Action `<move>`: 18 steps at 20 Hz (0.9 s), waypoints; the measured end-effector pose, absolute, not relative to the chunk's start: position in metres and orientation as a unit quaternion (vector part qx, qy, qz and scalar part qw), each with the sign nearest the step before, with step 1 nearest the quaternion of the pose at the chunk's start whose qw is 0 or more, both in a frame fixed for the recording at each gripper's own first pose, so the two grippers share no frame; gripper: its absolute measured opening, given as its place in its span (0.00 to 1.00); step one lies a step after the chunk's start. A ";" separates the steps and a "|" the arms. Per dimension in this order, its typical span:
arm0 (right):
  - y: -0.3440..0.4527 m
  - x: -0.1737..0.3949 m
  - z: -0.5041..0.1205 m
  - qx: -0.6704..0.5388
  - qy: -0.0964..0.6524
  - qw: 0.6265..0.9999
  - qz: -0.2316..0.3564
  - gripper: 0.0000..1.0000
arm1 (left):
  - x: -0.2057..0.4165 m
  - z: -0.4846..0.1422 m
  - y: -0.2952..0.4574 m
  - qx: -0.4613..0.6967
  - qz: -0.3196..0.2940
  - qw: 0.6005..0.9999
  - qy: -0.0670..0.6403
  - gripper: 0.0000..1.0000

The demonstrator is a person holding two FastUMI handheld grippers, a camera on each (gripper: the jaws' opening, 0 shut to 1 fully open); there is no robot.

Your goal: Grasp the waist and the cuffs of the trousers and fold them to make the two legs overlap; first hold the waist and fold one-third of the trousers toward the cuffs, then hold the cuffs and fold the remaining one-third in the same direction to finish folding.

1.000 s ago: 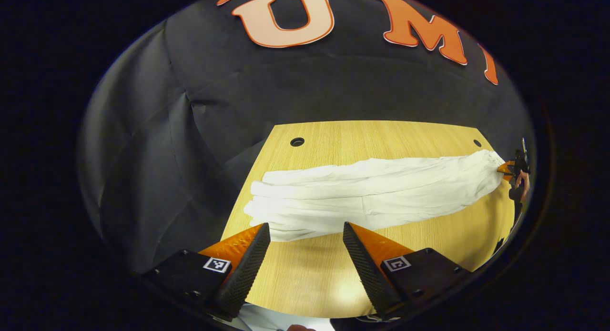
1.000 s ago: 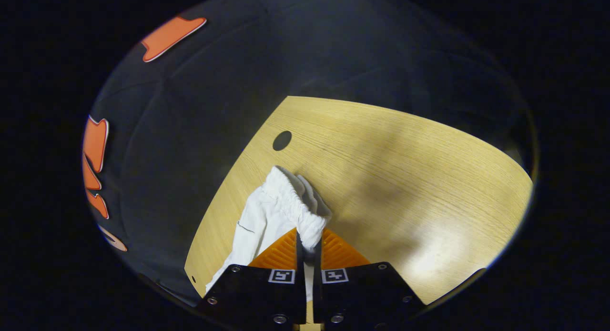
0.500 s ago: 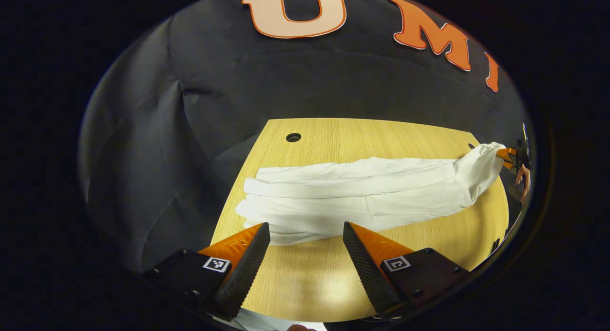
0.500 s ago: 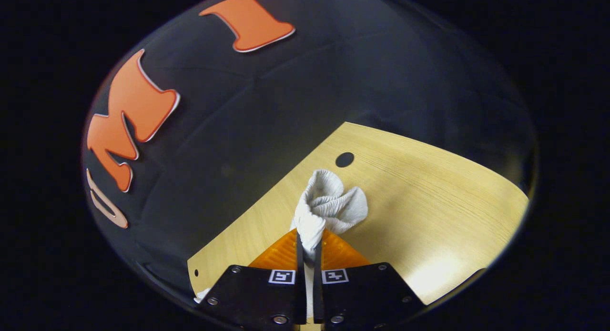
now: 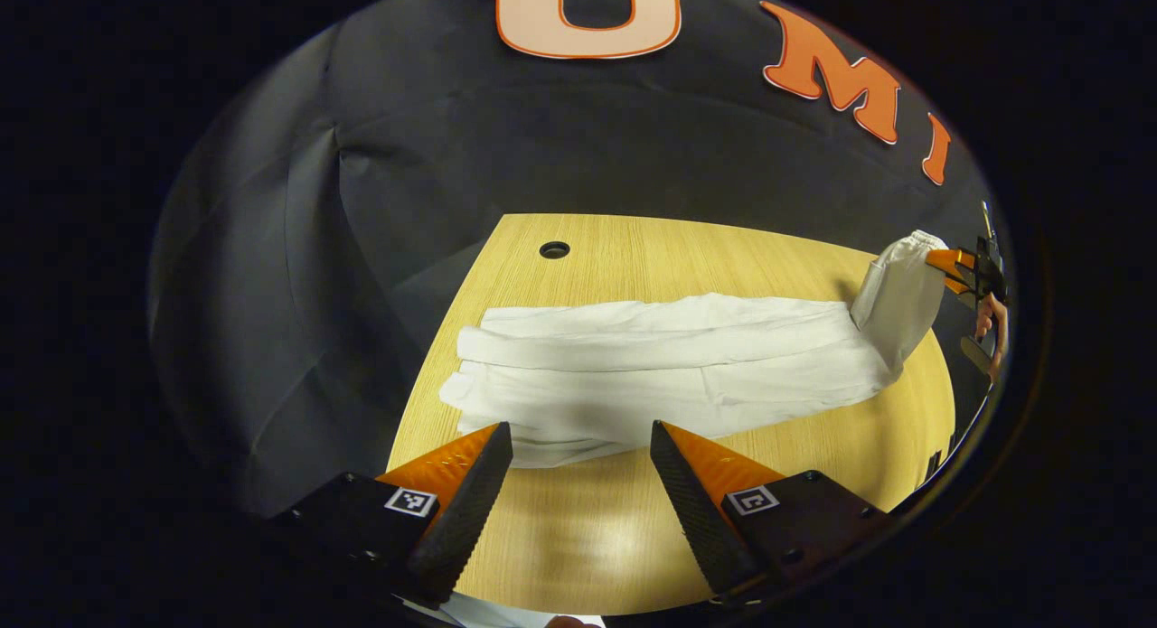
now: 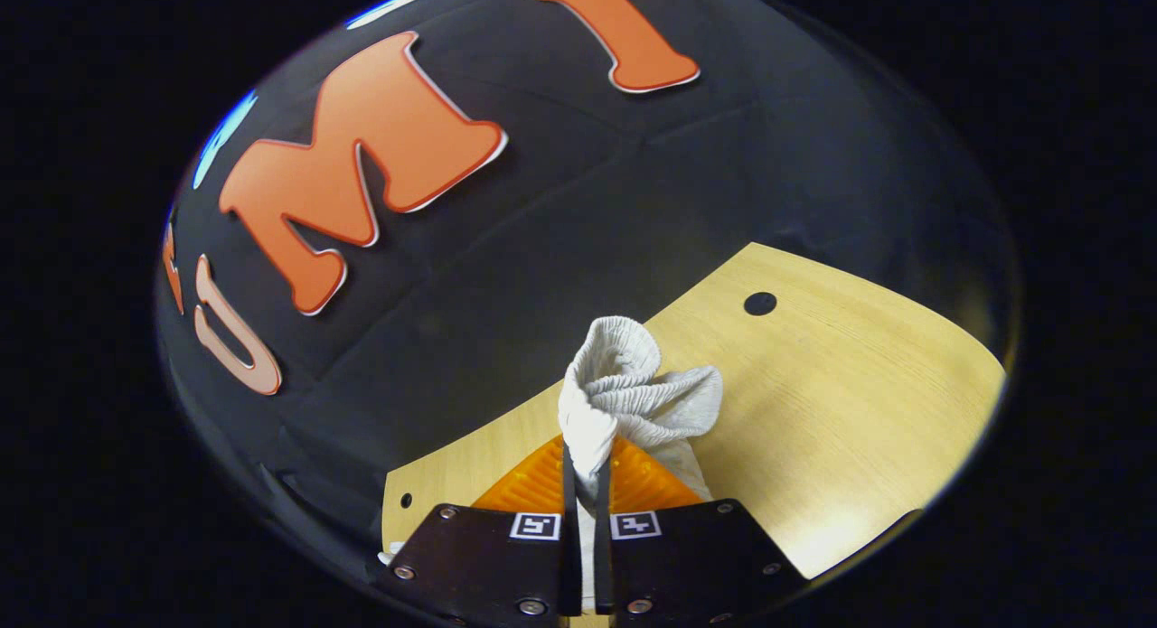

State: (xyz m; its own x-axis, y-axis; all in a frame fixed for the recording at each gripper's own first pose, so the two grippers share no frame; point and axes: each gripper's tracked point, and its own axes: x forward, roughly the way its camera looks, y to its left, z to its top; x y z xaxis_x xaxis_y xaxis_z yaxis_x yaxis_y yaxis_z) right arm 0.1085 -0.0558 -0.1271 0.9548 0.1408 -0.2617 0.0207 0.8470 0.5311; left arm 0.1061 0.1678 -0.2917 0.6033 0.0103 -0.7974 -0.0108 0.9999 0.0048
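The white trousers [image 5: 669, 370] lie lengthwise across the wooden worktop [image 5: 633, 538], legs stacked, cuffs [image 5: 470, 402] toward the left end. The right hand-held gripper [image 6: 584, 470] is clamped on the elastic waist [image 6: 624, 384], which is bunched and raised off the wood; in the left gripper view that end hangs as a short flap. The left hand-held gripper [image 5: 578, 461] hovers with its jaws wide and holding nothing, just short of the cuffs.

Judged from this, the 1st one-third fold is in hand. The pinch seems to catch only 1 small bunch of waistband, though the fisheye makes that hard to confirm. If so, the free side could sag and land skewed, and dragging the waist could pull the stacked legs apart, since nothing pins them.
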 end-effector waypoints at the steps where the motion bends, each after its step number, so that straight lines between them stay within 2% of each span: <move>1: -0.045 0.106 -0.126 0.265 0.146 0.952 0.036 0.06 | 0.106 -0.292 0.168 -0.004 0.006 0.895 0.447 1.00; 9: 0.058 0.113 -0.145 0.197 0.185 0.959 0.088 0.06 | 0.099 -0.305 0.173 -0.066 0.018 0.883 0.465 1.00; 13: 0.051 0.145 -0.137 0.183 0.214 0.954 0.105 0.06 | 0.093 -0.312 0.173 -0.117 0.010 0.871 0.477 0.98; 16: 0.060 0.149 -0.123 0.171 0.241 0.950 0.100 0.06 | 0.091 -0.315 0.170 -0.177 0.013 0.854 0.489 0.96; 18: 0.065 0.170 -0.129 0.185 0.277 0.936 0.117 0.11 | 0.085 -0.323 0.154 -0.241 0.004 0.831 0.502 0.99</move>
State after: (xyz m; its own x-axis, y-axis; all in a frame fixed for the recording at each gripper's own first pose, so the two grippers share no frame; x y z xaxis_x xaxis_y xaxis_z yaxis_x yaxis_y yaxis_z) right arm 0.1699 0.0653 -0.1287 0.8191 0.3207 -0.4756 -0.1161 0.9046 0.4100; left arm 0.0847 0.1536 -0.3234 0.4965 -0.2341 -0.8359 -0.2489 0.8841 -0.3954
